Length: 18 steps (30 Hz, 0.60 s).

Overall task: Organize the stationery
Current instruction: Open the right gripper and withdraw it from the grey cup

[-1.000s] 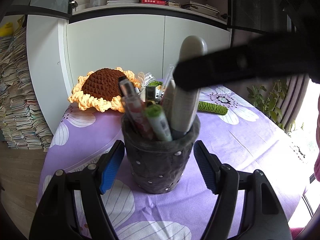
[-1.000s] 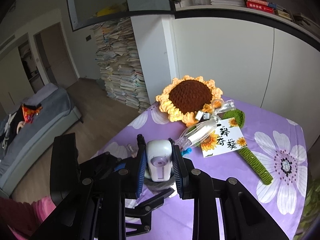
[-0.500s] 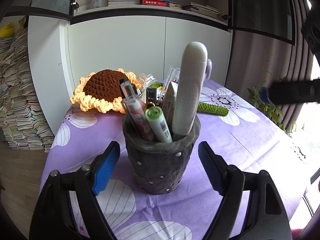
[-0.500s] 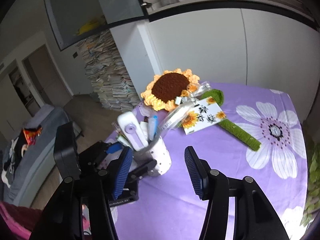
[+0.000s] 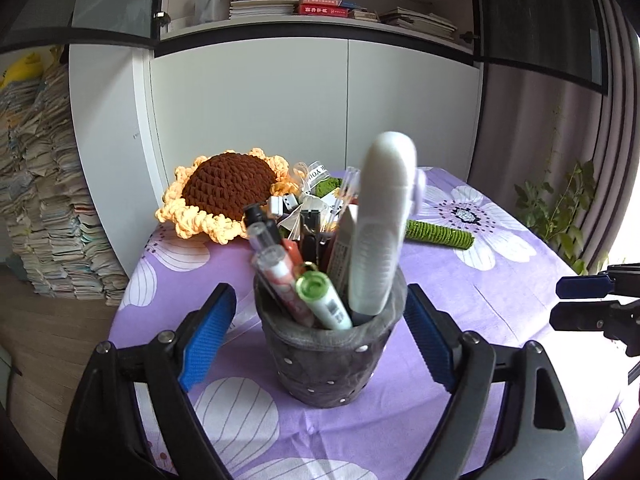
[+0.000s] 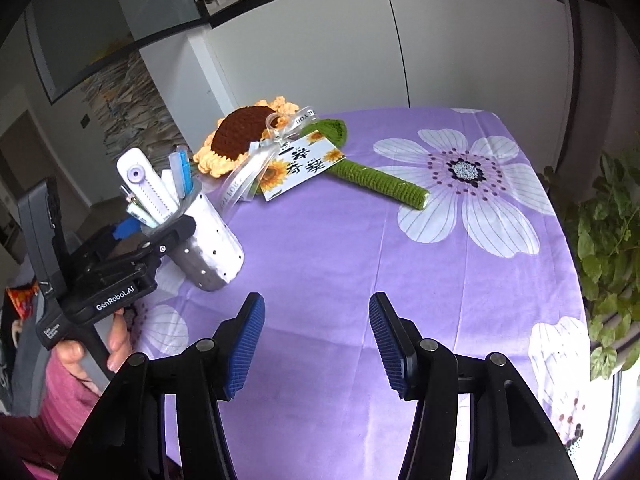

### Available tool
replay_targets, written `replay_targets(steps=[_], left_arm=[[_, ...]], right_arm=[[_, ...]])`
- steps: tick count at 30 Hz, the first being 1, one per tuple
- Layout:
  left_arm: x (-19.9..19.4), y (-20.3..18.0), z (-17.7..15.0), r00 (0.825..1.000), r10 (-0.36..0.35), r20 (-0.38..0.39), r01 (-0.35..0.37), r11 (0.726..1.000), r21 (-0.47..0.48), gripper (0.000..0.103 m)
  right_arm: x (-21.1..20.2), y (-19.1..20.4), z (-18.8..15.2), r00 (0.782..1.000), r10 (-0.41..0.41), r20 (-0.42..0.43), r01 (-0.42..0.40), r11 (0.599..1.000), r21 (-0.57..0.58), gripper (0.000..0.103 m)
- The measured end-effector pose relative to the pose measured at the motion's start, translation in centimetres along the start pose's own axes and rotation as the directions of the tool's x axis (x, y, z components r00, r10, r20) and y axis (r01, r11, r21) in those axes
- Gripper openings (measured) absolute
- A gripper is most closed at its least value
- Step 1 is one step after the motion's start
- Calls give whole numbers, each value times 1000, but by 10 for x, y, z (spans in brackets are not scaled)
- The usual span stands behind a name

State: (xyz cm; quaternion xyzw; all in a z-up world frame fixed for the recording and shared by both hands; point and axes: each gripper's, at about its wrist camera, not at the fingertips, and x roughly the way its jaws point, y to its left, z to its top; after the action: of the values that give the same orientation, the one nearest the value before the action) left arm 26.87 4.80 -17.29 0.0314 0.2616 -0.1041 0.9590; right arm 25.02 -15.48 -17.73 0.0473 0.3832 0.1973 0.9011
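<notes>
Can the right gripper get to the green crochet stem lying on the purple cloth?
Probably yes. The right gripper is open and empty, and only bare tablecloth lies between it and the green stem. The pen holder stands off to the left side.

Purple table (image 6: 460, 280) — pen cup (image 6: 212, 240), crochet sunflower (image 6: 248, 136).

The lower ends of the pens and markers (image 5: 304, 280) are hidden inside the dark grey dotted pen holder (image 5: 328, 360). The tall white plastic tool with a purple button (image 5: 382, 216) is blurred at its top. The crocheted green stem (image 5: 438, 234) is partly hidden behind it. Spine lettering on the red books on the shelf (image 5: 324, 6) is too small to read. The purple flowered tabletop (image 6: 460, 280) runs off the frame's lower edge.
</notes>
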Motion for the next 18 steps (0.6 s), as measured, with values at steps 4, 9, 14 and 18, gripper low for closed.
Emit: replay_targets(steps=[4,9,14,18], left_arm=[[3,0,2,1000,7,-24,-7,1000,-21,84],[9,-2,0,998,30,-55,-32,999,-32,84],[12,-5,0,998,37,-59,-38,999,-26,84],[12,-4,3,998,32,-51,-34,999,-30,83]], right_arm=[[4,10,-1,1000,-11,9,11,998,-59,55],[4,19,-1,1000,20,23,-18,997,-79,55],[9,21,-2,999,35,5,-35,996,-86,55],[11,16,-2,999,36,-3,-36,997,-70,55]])
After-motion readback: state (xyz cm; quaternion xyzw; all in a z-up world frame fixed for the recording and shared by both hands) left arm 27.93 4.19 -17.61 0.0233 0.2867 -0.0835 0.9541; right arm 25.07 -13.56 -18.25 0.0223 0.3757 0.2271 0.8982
